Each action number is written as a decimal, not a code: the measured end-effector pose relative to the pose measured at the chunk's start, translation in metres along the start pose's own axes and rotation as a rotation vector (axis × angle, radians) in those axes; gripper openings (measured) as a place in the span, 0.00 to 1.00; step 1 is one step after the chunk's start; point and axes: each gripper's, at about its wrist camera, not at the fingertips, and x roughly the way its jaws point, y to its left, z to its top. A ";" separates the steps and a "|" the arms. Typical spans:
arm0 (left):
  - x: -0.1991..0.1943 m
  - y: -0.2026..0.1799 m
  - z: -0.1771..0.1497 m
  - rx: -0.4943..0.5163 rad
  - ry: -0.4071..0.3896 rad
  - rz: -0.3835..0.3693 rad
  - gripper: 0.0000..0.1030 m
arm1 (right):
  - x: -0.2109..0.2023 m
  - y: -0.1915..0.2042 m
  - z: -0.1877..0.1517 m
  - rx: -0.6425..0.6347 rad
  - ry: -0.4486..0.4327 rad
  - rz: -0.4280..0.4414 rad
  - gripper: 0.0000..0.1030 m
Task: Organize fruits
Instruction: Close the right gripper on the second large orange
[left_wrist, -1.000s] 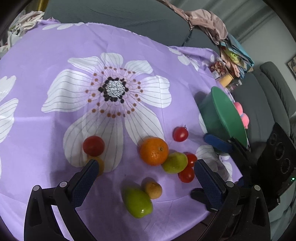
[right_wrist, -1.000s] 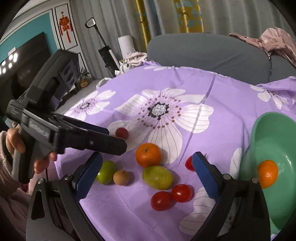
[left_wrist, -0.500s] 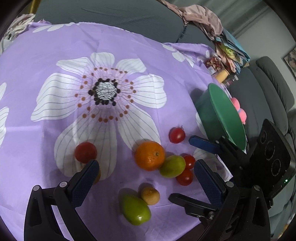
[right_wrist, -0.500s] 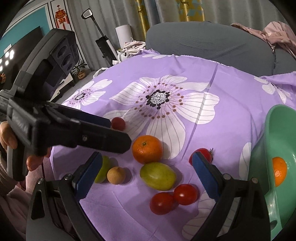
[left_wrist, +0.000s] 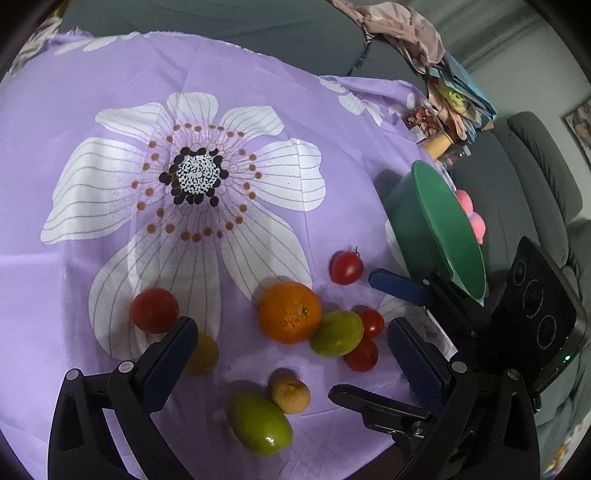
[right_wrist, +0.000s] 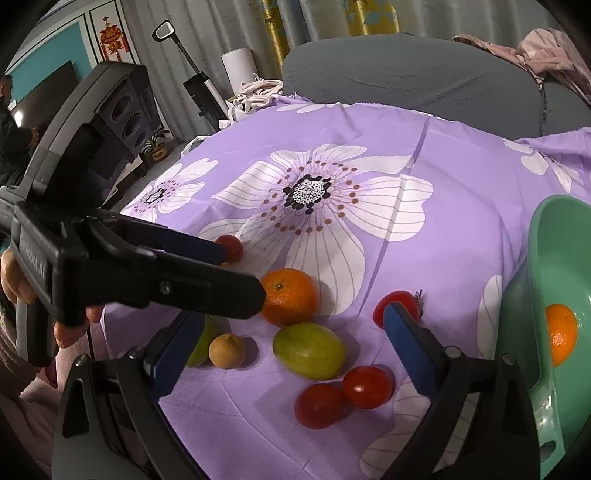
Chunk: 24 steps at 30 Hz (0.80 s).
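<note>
Loose fruit lies on a purple flowered cloth (left_wrist: 110, 240): an orange (left_wrist: 289, 312), two green fruits (left_wrist: 337, 333) (left_wrist: 260, 424), a small brown fruit (left_wrist: 290, 396) and several tomatoes (left_wrist: 346, 267). My left gripper (left_wrist: 293, 363) is open just above the near fruits, and its fingers (right_wrist: 207, 291) reach to the orange (right_wrist: 290, 297). My right gripper (right_wrist: 293, 350) is open around a green fruit (right_wrist: 309, 350) and two tomatoes (right_wrist: 365, 386). A green bowl (right_wrist: 546, 258) at the right holds another orange (right_wrist: 561, 334).
A grey sofa (right_wrist: 406, 74) with clothes on it stands behind the table. Packets and a jar (left_wrist: 437, 142) sit at the far right corner by the bowl (left_wrist: 443, 229). The cloth's near edge drops off below the fruits. A hand (right_wrist: 14, 280) holds the left gripper.
Both grippers have come closer to the fruit cluster. The left gripper's fingers now reach as far as the orange, and the right gripper's fingers have pushed in from the bowl side.
</note>
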 end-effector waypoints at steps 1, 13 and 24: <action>0.000 0.000 0.001 -0.003 0.001 0.001 0.99 | 0.000 -0.001 0.000 0.003 0.001 0.000 0.95; 0.008 -0.011 0.005 0.021 0.032 -0.014 0.99 | 0.007 0.004 0.004 -0.012 0.015 0.021 0.91; 0.019 -0.007 0.005 -0.003 0.067 -0.018 0.92 | 0.017 0.005 0.008 -0.016 0.053 0.039 0.79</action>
